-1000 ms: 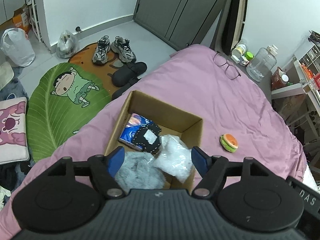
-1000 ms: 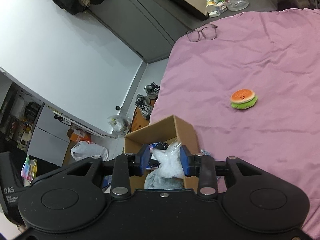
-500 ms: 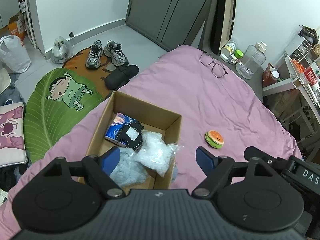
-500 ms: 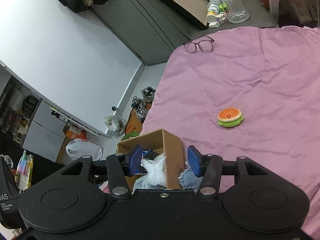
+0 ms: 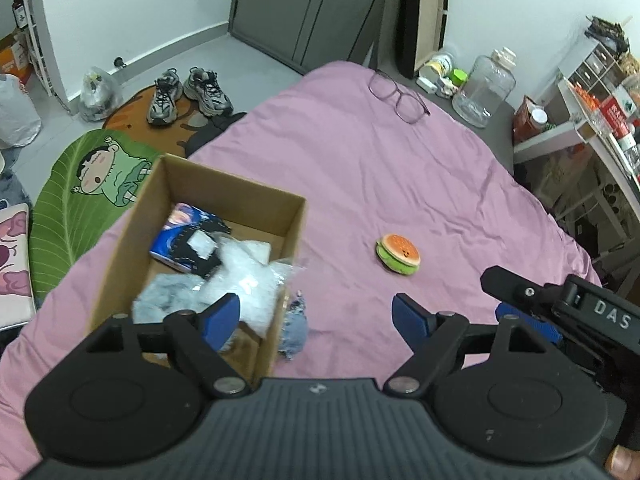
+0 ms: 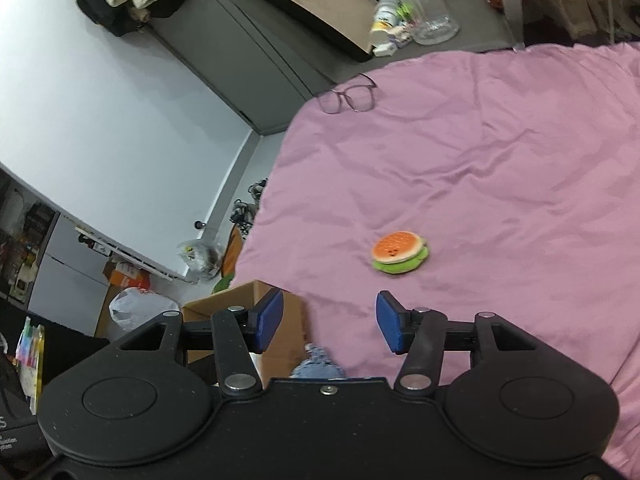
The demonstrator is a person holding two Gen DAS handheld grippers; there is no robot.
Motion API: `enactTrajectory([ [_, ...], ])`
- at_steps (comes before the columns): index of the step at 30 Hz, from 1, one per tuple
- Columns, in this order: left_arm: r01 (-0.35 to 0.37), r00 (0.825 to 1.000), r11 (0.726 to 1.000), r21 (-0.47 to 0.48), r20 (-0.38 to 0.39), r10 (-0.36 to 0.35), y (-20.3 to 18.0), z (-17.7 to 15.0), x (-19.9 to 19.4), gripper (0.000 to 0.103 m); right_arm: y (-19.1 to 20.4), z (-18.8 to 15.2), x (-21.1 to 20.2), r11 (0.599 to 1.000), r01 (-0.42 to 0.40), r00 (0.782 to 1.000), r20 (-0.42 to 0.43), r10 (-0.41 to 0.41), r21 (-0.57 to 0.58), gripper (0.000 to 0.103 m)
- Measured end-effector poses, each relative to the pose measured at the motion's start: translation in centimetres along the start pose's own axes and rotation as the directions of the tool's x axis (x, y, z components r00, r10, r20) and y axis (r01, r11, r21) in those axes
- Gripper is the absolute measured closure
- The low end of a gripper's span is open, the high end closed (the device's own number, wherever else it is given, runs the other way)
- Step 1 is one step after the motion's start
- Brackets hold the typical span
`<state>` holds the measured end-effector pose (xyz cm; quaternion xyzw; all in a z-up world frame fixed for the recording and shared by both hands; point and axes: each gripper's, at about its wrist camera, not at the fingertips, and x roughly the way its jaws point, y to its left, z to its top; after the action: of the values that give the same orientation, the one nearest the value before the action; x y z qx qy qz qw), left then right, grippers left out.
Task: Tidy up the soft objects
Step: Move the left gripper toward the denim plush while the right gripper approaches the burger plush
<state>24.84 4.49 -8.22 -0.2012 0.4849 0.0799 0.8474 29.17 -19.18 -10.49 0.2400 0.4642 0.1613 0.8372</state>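
Note:
A cardboard box [image 5: 296, 220] stands on the pink bed [image 5: 380, 184]. It holds a clear plastic bag [image 5: 248, 276], a grey fluffy item [image 5: 168, 300] and a blue packet [image 5: 180, 236]. A small blue denim piece [image 5: 296, 324] lies just outside the box's right wall. A burger plush [image 5: 398, 254] lies to the right; it also shows in the right wrist view [image 6: 400, 258]. My left gripper [image 5: 316, 316] is open and empty above the box's right wall. My right gripper [image 6: 328, 320] is open and empty, between the box [image 6: 248, 300] and the plush.
Glasses [image 5: 398, 96] lie at the bed's far end. A clear jug [image 5: 484, 88] and bottles stand on a grey bedside surface. Shoes [image 5: 188, 94] and a leaf-shaped mat [image 5: 88, 196] are on the floor left. A shelf unit [image 5: 592, 120] stands at the right.
My right gripper opened, released the clear bag into the box, and drew back toward the plush. My left gripper opened wider and shifted right.

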Motion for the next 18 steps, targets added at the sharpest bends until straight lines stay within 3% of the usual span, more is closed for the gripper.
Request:
enactTrajectory([
  [8,0.009,1.0,0.999,0.033,-0.007,-0.009,-2.5,-0.8,2.8,0.022,-2.9,0.5,2.2,1.0,0.012,1.0,-0.024,-0.012,0.005,0.051],
  [18,-0.046,0.995,0.998,0.054,-0.089,0.05,-3.9,-2.1,8.0,0.025,-5.5,0.7,5.5,0.999,0.03,0.994,-0.106,-0.033,-0.03,0.046],
])
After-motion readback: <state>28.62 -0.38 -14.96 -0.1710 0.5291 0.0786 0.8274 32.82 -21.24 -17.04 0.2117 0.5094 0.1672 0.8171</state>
